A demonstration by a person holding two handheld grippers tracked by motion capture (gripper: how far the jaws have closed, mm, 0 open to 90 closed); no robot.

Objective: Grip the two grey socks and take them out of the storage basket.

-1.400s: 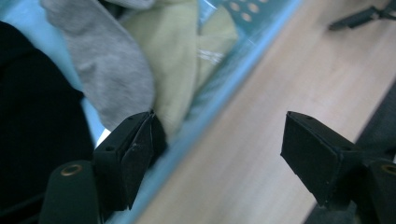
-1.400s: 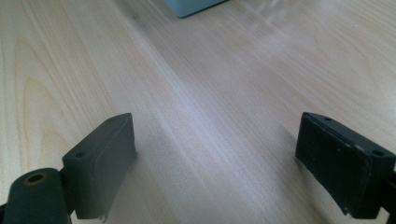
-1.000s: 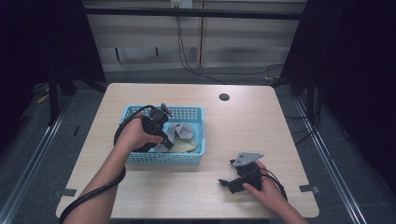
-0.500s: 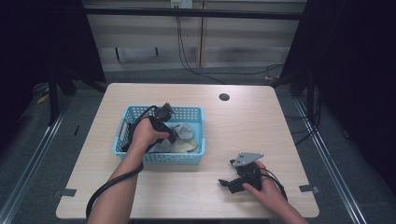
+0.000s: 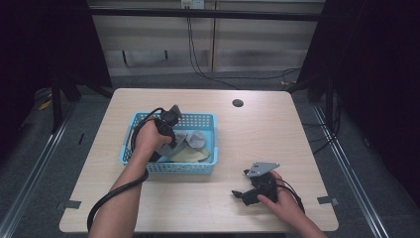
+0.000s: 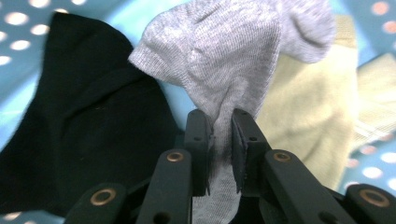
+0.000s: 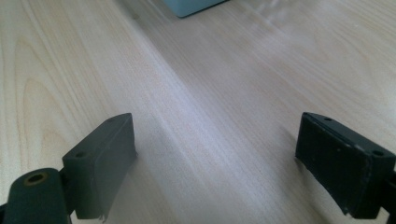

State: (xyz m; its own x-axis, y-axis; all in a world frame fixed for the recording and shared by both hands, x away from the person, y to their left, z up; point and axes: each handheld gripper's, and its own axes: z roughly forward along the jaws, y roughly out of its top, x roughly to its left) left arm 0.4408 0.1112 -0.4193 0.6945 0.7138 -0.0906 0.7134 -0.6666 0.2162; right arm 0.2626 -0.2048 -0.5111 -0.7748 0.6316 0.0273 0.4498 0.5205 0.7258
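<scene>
Since the earlier frame, the left hand (image 5: 148,139) has gone deeper into the blue basket (image 5: 208,167), and the jaws of the left gripper (image 6: 219,135) have just been closing; now they pinch a fold of the grey sock (image 6: 224,51), probably to lift it out. This sock lies in the basket between a black sock (image 6: 79,135) and a yellow sock (image 6: 303,121), both touching it, so they may drag along. Further right, the right gripper (image 7: 215,163) rests on the wooden table (image 7: 210,70) with jaws wide apart, holding nothing.

Black sock (image 6: 84,121), yellow sock (image 6: 303,126)
</scene>
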